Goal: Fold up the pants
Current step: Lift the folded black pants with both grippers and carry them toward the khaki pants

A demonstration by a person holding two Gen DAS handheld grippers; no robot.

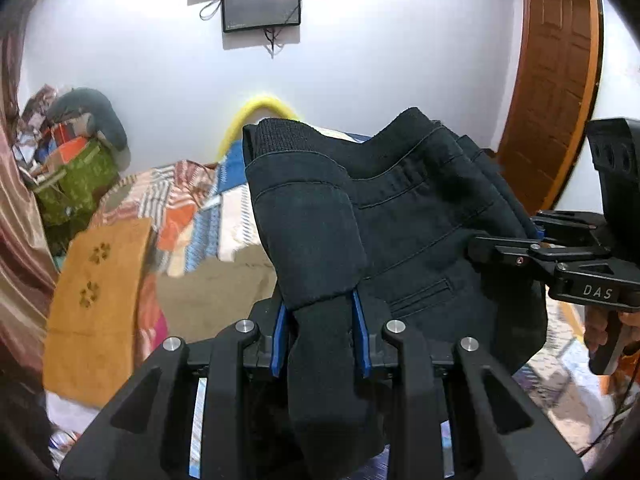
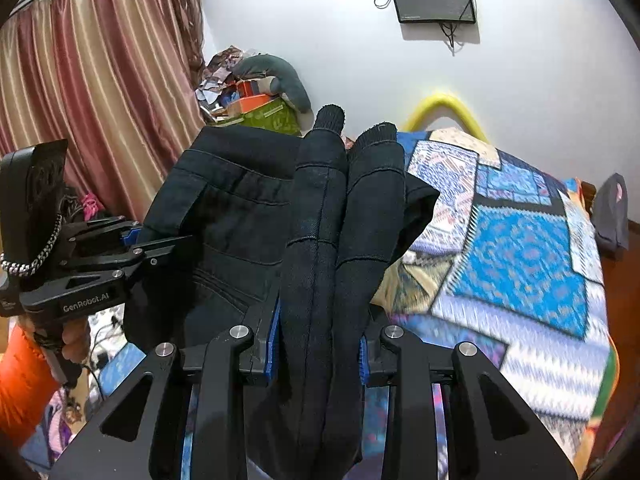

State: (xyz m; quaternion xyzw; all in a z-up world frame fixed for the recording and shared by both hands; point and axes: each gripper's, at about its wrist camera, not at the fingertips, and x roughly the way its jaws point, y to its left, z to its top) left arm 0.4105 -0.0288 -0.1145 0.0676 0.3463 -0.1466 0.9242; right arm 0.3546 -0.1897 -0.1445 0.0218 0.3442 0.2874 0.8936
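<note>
The black pants (image 1: 400,216) hang folded in the air above the bed, held by both grippers. My left gripper (image 1: 320,324) is shut on one bunched edge of the pants, with ribbed cuffs sticking up. My right gripper (image 2: 318,336) is shut on the other bunched edge of the pants (image 2: 248,216). In the left wrist view the right gripper (image 1: 536,236) grips the pants at the right. In the right wrist view the left gripper (image 2: 132,240) grips them at the left. The blue pads (image 1: 280,336) press the cloth.
A patchwork bedspread (image 2: 520,256) covers the bed below. A tan cloth (image 1: 100,300) lies at the left. A pile of bags and clothes (image 1: 76,160) sits by the wall, near a striped curtain (image 2: 96,92). A wooden door (image 1: 556,80) stands at the right.
</note>
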